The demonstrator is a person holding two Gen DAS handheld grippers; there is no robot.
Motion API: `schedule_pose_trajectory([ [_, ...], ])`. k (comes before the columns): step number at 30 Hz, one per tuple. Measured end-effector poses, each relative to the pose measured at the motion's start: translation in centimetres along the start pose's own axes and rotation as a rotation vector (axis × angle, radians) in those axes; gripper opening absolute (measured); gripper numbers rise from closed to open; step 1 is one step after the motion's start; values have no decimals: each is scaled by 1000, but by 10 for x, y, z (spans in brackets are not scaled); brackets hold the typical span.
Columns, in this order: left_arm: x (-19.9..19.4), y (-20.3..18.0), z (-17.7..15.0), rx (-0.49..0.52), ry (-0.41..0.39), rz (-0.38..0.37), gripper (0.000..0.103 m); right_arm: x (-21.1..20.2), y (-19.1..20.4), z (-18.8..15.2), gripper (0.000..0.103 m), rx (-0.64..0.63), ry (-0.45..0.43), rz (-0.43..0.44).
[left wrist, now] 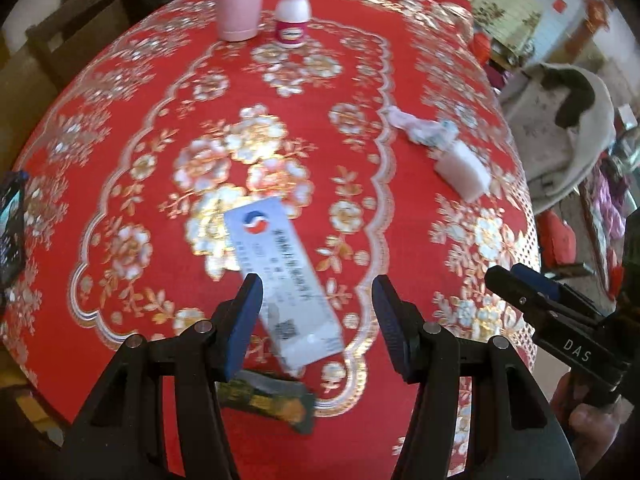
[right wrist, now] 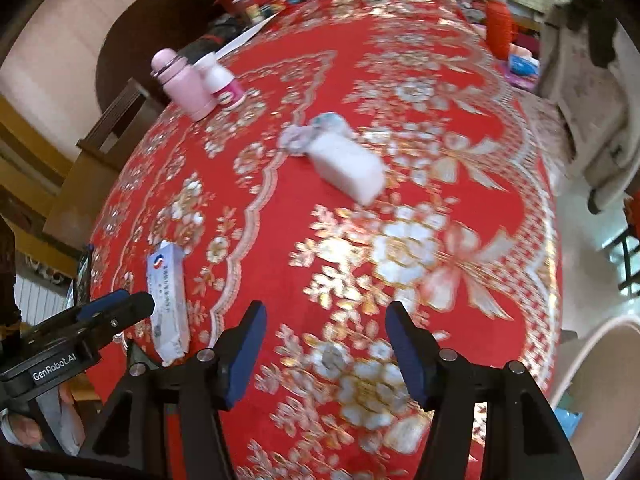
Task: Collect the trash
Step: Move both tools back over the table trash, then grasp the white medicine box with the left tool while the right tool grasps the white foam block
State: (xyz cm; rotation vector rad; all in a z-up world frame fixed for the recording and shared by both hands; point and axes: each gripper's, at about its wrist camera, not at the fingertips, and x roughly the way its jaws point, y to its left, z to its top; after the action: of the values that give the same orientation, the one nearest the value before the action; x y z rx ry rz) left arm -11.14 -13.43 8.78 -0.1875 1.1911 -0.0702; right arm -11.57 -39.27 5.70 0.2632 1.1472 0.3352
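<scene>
A flat white and blue box (left wrist: 276,256) lies on the red flowered tablecloth (left wrist: 120,152). My left gripper (left wrist: 318,284) hovers over its near end, open, pads not pressing it. Under my fingers, near the table's front edge, lies a dark green and yellow wrapper (left wrist: 268,396). A crumpled wrapper (left wrist: 420,126) and a white block (left wrist: 464,172) rest together at the right. In the right wrist view my right gripper (right wrist: 326,314) is open over bare cloth, with the white block (right wrist: 348,164) and crumpled wrapper (right wrist: 304,134) ahead, and the box (right wrist: 168,300) and left gripper (right wrist: 132,306) at its left.
A pink bottle (left wrist: 239,4) and a white bottle with a magenta label (left wrist: 292,12) stand at the far side. A phone (left wrist: 10,228) lies at the left edge. A chair with a cloth (right wrist: 588,120) stands right of the table, with a white-rimmed round container (right wrist: 600,380) below.
</scene>
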Motion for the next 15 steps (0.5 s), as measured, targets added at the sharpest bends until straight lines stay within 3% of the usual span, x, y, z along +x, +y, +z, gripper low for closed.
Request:
schedule_pose_trajectory([
  [6, 2, 32, -1, -82, 14, -32, 55, 16, 14, 17, 63, -77, 15, -16],
  [15, 17, 51, 3, -165, 49, -70, 55, 43, -7, 74, 65, -90, 2, -105],
])
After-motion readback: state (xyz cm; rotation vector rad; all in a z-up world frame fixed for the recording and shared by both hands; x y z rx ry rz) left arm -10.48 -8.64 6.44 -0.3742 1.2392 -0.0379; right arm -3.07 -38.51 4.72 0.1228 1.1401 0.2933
